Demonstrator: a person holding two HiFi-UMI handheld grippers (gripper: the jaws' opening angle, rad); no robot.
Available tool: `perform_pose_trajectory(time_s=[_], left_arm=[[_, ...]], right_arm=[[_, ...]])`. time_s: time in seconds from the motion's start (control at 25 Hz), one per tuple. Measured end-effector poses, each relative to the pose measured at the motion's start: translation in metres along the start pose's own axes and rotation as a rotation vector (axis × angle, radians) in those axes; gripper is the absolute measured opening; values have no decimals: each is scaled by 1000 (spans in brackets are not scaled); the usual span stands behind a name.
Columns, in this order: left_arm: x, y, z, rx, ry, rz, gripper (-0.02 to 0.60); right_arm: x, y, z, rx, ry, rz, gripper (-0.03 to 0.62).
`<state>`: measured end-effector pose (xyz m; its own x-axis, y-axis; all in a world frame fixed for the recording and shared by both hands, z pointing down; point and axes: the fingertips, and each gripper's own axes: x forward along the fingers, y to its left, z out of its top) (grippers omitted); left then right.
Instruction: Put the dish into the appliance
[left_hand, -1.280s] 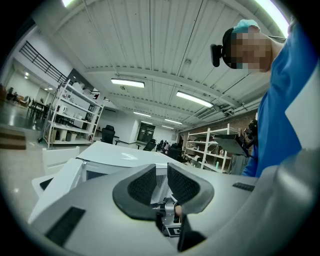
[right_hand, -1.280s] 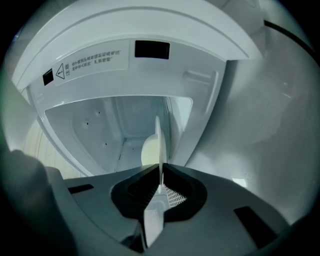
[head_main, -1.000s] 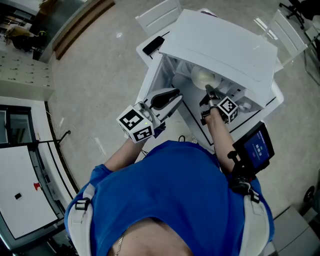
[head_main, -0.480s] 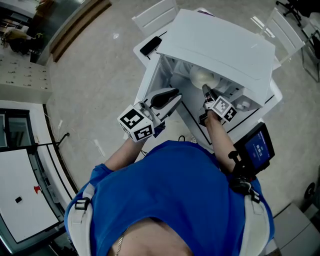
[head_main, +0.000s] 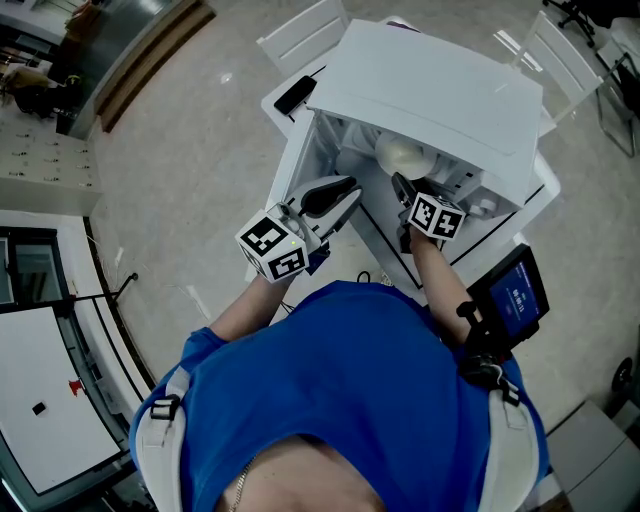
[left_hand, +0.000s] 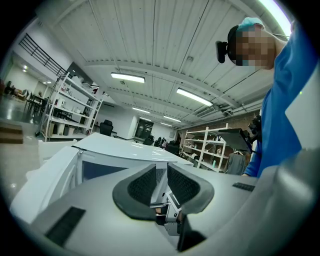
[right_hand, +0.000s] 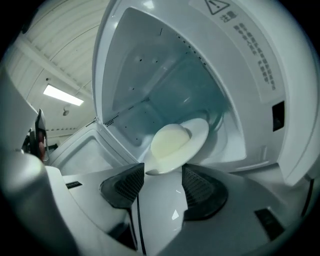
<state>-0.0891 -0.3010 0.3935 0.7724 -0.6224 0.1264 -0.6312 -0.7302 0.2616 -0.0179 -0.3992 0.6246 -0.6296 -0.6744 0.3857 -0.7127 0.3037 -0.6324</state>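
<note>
Dish (right_hand: 172, 142) first: it is pale and round, and it leans on a tilt inside the white appliance (right_hand: 150, 70), low down near the front. The lid of the appliance stands open above it.

My right gripper (right_hand: 163, 172) points into the opening and a bit down. Its jaws have just been opening, and now they stand wide apart. The bottom edge of the dish sits just past the tips, right over the gap. The pads do not press on it. I cannot tell if a tip brushes the edge.

In the head view I see the dish (head_main: 402, 155) under the raised lid, with my right gripper (head_main: 400, 188) just beside it.

My left gripper (head_main: 340, 195) hangs outside the appliance, near its left wall at the front. In the left gripper view its jaws are pulled in close together, and nothing is between them. It points almost level.

A small dark screen (head_main: 515, 295) sits by my right arm.
</note>
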Motion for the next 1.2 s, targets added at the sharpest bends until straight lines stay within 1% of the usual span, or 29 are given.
perform_pose_trajectory(time_s=[0.04,0.08,0.2,0.48,0.68,0.84,0.92,1.04,1.2], left_arm=[[0,0,0,-2,0,0,78],[0,1,0,-3,0,1,78],[0,2,-1,-3,1,2,78],[2,7,-7,-12,10,0,78],[4,7,-11,-14,14,-4,78],[5,8,-13,-17,17,-6,78],[5,6,-12,-17,17,-8,78],[5,7,-12,-18,19,-6,78],[6,10,-14,-20,24,1,78]], right_arm=[[2,0,-3,-6,16,0,216],[3,0,-6,-13,30,0,219],[2,1,-10,-45,51,-7,219],[-4,1,-13,-129,63,-40,218],[-16,-7,-14,-259,63,-126,218],[-24,-5,-6,-367,41,-171,218],[-28,-2,-4,-404,35,-187,218],[-26,-2,-1,-432,34,-198,216],[-20,-6,3,-439,39,-203,216]])
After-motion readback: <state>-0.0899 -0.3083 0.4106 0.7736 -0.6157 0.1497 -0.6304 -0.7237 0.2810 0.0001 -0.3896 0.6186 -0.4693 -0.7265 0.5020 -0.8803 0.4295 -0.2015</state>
